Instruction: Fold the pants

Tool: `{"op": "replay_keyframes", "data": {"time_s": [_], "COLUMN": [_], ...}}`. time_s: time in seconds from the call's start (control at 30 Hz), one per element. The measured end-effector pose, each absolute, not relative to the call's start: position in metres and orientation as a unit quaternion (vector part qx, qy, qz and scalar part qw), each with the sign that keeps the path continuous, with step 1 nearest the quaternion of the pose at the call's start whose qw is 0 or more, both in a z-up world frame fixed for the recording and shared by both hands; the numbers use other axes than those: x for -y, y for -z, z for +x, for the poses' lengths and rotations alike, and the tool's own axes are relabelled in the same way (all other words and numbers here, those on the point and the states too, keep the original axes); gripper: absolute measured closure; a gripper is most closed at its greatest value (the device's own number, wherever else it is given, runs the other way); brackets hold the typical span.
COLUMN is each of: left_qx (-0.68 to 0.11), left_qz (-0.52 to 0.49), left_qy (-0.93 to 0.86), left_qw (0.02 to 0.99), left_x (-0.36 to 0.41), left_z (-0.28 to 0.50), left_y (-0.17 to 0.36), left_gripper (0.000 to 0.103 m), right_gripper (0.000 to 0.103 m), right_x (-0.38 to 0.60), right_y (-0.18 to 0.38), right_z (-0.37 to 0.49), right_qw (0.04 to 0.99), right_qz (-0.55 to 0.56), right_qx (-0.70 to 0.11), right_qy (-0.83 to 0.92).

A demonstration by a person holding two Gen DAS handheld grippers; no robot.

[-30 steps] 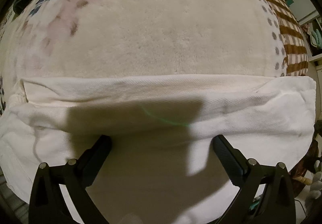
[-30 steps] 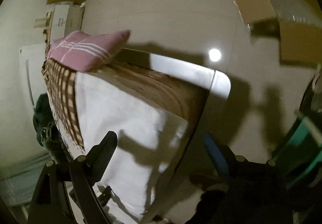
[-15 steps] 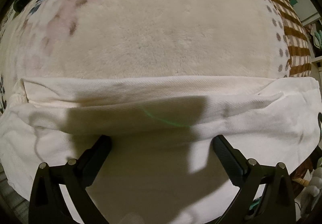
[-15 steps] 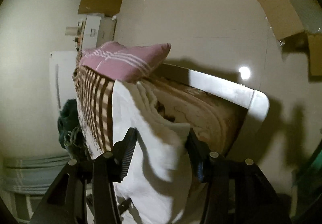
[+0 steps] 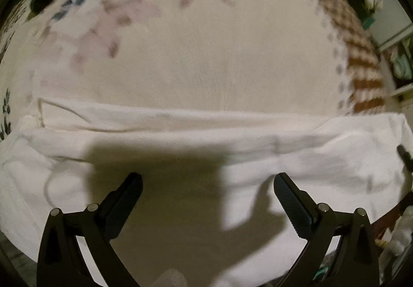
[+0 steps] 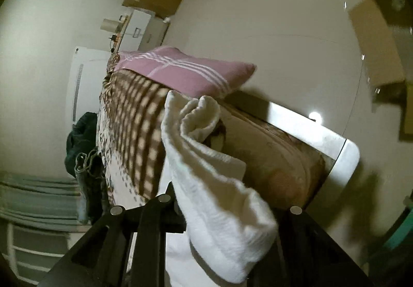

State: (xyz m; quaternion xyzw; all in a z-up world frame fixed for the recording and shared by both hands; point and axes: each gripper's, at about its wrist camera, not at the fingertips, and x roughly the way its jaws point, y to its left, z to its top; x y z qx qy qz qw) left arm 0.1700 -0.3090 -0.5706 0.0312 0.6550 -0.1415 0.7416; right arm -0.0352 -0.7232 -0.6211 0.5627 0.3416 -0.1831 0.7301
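Observation:
White pants (image 5: 206,137) lie across a cream fleece blanket (image 5: 206,60) on a bed, folded lengthwise into a wide band. My left gripper (image 5: 206,183) is open just above the pants' near part, its jaws wide apart and holding nothing. In the right wrist view my right gripper (image 6: 219,199) is shut on one end of the pants (image 6: 206,158), which bunches up between the jaws and lifts off the bed's edge. The right fingertips are hidden by the cloth.
A pink striped pillow (image 6: 185,73) lies at the bed's far end on a brown checked blanket (image 6: 134,119). The white bed frame (image 6: 343,158) borders a glossy floor. Dark clothes (image 6: 82,140) hang beside the bed. Cardboard boxes (image 6: 374,42) lie on the floor.
My right gripper closed on the end of the pants and lifted it, bunching the cloth. My left gripper stayed open and drew back slightly.

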Motion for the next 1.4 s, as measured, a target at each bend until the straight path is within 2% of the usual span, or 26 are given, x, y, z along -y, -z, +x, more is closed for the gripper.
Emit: {"op": "replay_keyframes", "data": {"time_s": [0.33,0.5,0.67,0.8,0.9,1.23,1.4], "left_qx": [-0.615,-0.616,-0.625,-0.627,-0.634,-0.649,-0.651], "left_qz": [-0.06,-0.068,-0.069,-0.053,-0.055,-0.003,0.032], "left_qy": [0.116,0.087,0.084,0.094,0.109,0.167,0.179], "left_qw": [0.777,0.78,0.773,0.771,0.764,0.742,0.737], "left_x": [0.211,0.15,0.114,0.12,0.134,0.227,0.262], "left_z": [0.163,0.157,0.152,0.151,0.148,0.146,0.146], "left_y": [0.482,0.466,0.469,0.476,0.482,0.499,0.507], "left_gripper": [0.0,0.0,0.0,0.0,0.0,0.0,0.0], "right_gripper": [0.082,0.082,0.081,0.074,0.071,0.071,0.069], "right_x": [0.61,0.551,0.596,0.642,0.663,0.684,0.705], "right_y": [0.498,0.474,0.485,0.502,0.523,0.583,0.618], "right_z": [0.004,0.017,-0.005,-0.029,-0.047,-0.074,-0.092], "right_qw": [0.793,0.811,0.784,0.755,0.731,0.72,0.675], "right_qz": [0.489,0.434,0.447,0.456,0.477,0.508,0.549], "right_qx": [-0.342,-0.365,-0.352,-0.365,-0.378,-0.385,-0.389], "right_qy": [0.12,0.142,0.249,0.297,0.309,0.274,0.303]}}
